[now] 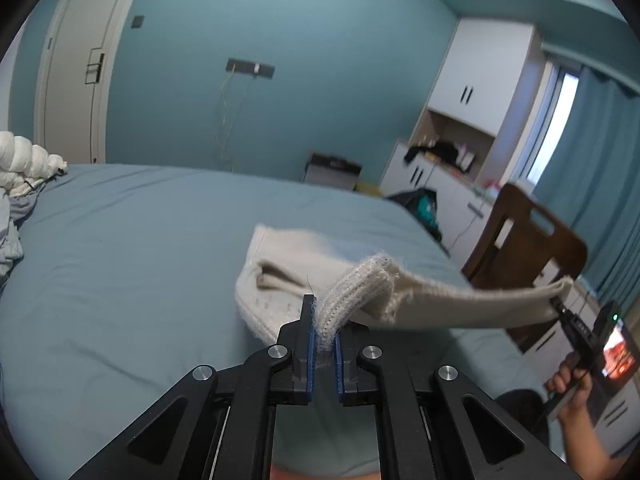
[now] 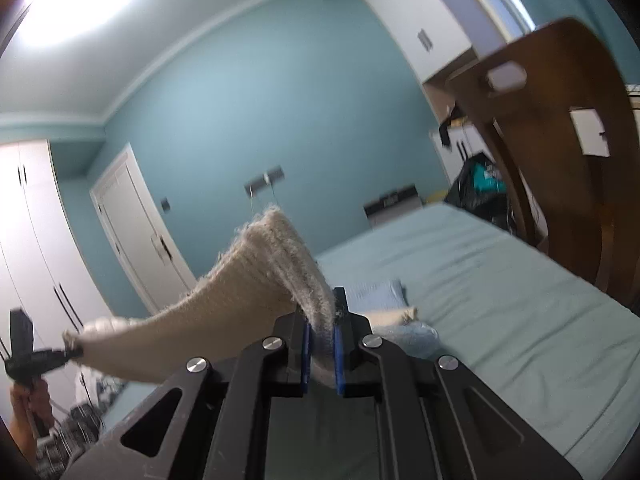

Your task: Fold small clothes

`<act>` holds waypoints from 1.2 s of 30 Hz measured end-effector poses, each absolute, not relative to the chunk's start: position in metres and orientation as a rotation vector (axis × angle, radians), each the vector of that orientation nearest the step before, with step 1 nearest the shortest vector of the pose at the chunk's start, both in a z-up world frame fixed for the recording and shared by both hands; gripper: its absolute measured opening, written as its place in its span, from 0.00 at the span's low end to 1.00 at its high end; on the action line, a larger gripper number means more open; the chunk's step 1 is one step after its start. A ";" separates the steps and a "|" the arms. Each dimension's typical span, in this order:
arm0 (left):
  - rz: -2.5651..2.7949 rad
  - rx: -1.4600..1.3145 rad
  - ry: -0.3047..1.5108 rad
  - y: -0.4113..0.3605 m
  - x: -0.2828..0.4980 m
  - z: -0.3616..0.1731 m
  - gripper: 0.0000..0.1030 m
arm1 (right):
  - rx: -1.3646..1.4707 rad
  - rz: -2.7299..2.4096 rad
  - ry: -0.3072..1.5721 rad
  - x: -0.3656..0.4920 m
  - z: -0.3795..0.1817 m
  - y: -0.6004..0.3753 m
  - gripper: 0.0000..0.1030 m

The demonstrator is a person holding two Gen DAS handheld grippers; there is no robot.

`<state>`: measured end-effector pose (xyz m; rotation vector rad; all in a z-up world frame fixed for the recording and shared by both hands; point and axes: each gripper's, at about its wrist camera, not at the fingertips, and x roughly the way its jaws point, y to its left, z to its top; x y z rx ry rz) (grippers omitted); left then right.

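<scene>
Both tongs pinch the knit (image 1: pixel 460 306) by its ribbed hem: left gripper (image 1: pixel 323 344) near, right gripper (image 2: pixel 320 340) at the right corner, stretched above the bed (image 1: pixel 120 260). Soft, light, droopy; corners suit best.

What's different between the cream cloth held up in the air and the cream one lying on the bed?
The held cloth is stretched in the air between the left gripper and right gripper; the lying cloth rests on the bed, untouched. The held cloth is pulled long; the lying cloth is folded over. Both are cream knit.
</scene>
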<state>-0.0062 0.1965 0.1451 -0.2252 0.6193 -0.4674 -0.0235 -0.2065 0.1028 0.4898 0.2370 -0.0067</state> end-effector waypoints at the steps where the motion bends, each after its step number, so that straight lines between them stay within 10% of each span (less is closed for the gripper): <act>1: -0.473 -0.223 0.608 0.196 -0.012 0.149 0.06 | 0.499 -0.004 0.216 -0.022 0.105 -0.208 0.05; 17: -0.599 -0.282 0.731 0.200 -0.039 0.154 0.06 | 0.388 0.073 0.294 -0.055 0.106 -0.217 0.05; 27: -0.364 -0.509 1.000 0.163 0.242 0.075 0.07 | 0.517 0.002 0.567 0.167 0.069 -0.249 0.07; 29: -0.311 -0.558 1.085 0.155 0.290 0.037 0.08 | 0.521 -0.017 0.639 0.216 0.044 -0.253 0.11; 31: -0.306 -0.585 1.207 0.146 0.320 -0.004 0.12 | 0.522 -0.108 0.800 0.270 0.002 -0.259 0.38; 34: -0.205 -0.487 1.249 0.135 0.318 -0.039 0.58 | 0.477 -0.356 0.958 0.287 -0.046 -0.273 0.47; 35: -0.185 -0.444 1.234 0.133 0.311 -0.046 0.92 | 0.495 -0.382 0.962 0.282 -0.052 -0.277 0.47; 36: -0.180 -0.410 1.188 0.132 0.301 -0.052 1.00 | 0.550 -0.376 0.939 0.271 -0.061 -0.282 0.48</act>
